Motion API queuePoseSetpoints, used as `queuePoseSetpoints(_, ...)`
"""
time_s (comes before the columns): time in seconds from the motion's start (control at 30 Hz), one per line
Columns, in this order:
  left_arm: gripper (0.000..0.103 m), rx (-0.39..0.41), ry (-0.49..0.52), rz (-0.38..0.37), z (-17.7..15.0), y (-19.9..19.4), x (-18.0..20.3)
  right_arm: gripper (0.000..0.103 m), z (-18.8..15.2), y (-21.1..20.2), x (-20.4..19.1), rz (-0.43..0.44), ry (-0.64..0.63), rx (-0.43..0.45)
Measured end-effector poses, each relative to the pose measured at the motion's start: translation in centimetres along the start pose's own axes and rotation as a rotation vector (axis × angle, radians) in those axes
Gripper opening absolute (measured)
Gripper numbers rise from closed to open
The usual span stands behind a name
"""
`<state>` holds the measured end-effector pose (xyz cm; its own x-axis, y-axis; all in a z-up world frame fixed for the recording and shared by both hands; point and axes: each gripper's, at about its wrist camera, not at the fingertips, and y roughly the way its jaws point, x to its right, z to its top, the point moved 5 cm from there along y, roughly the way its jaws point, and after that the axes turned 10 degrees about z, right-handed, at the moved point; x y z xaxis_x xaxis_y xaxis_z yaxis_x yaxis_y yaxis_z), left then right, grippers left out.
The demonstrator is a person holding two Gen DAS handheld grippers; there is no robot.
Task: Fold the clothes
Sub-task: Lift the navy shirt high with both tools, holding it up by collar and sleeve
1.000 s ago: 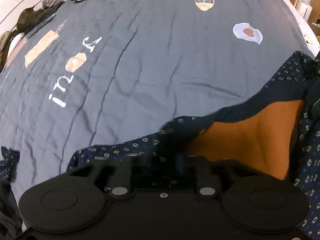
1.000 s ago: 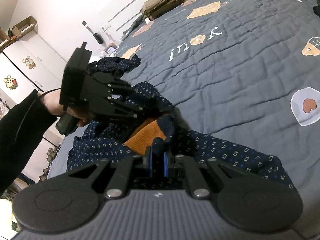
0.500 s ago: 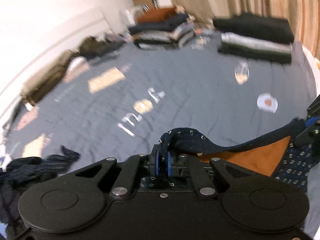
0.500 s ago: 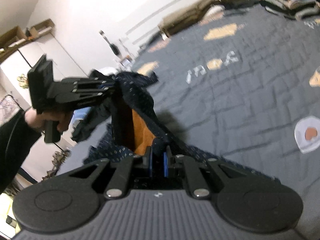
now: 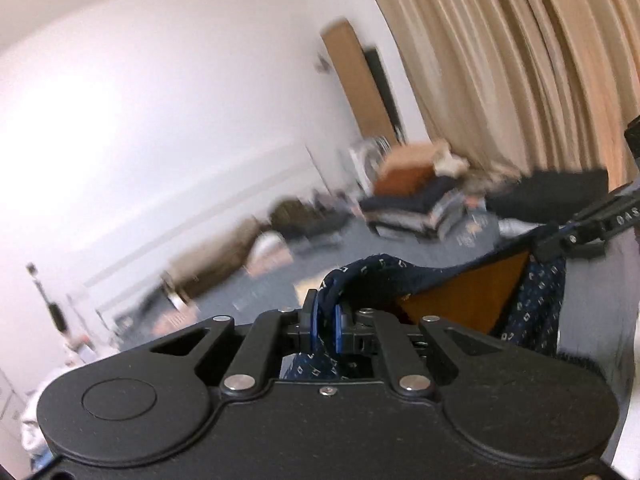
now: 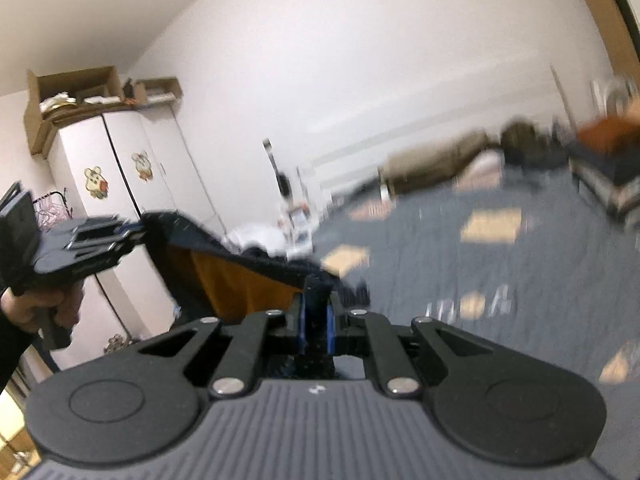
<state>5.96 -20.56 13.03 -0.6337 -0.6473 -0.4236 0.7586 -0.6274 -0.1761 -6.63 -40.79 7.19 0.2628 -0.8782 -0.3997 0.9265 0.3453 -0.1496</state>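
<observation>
Navy garment (image 5: 384, 276) hangs stretched betw. both grippers, up off the grey bed cover (image 6: 500, 264). Left gripper (image 5: 325, 326) pinched tight on one end of its top edge, cloth bunched over the blue pads (image 5: 339, 328). Right gripper (image 6: 315, 322) clamped on the other end, fabric poking up betw. its fingers. Top edge runs nearly taut gripper to gripper; rest drops below. Fabric: dark navy w/ small pale square print, orange-brown lining (image 6: 244, 288) showing on the inner face. A hand (image 6: 38, 310) grips the left tool's handle. Folded stacks (image 5: 420, 204) at far edge of bed, blurred.
</observation>
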Motion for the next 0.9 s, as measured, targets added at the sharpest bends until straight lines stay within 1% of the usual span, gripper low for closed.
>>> queuePoseSetpoints(0.2, 0.008, 0.146, -0.008, 0.093, 7.3, -6.8, -0.3, 0.009, 9.1, -4.3, -5.4, -0.030, -0.161, 0.115)
queuePoseSetpoints(0.33, 0.008, 0.246, -0.015, 0.168, 13.5, -11.4, -0.1, 0.009, 15.3, -7.8, -9.3, -0.052, -0.276, 0.207)
queuePoseSetpoints(0.4, 0.008, 0.287, -0.004, 0.212, 16.6, -13.3, 0.2, 0.009, 18.4, -9.4, -11.1, -0.055, -0.320, 0.244)
queuePoseSetpoints(0.5, 0.008, 0.340, 0.000, 0.268, 21.0, -16.3, 0.5, 0.009, 22.6, -11.9, -14.3, -0.082, -0.420, 0.289)
queuePoseSetpoints(0.6, 0.008, 0.384, 0.016, 0.317, 24.7, -18.8, 1.1, 0.009, 25.4, -13.8, -17.0, -0.103, -0.498, 0.308)
queuePoseSetpoints(0.7, 0.008, 0.411, 0.017, 0.351, 27.3, -20.2, 1.9, 0.009, 26.6, -15.0, -18.9, -0.132, -0.562, 0.314)
queuePoseSetpoints(0.83, 0.008, 0.426, 0.004, 0.383, 29.2, -20.2, 2.6, 0.009, 27.2, -15.8, -20.4, -0.152, -0.599, 0.312)
queuePoseSetpoints(0.9, 0.008, 0.427, -0.001, 0.385, 29.5, -20.1, 2.9, 0.009, 27.1, -15.9, -20.9, -0.156, -0.610, 0.306)
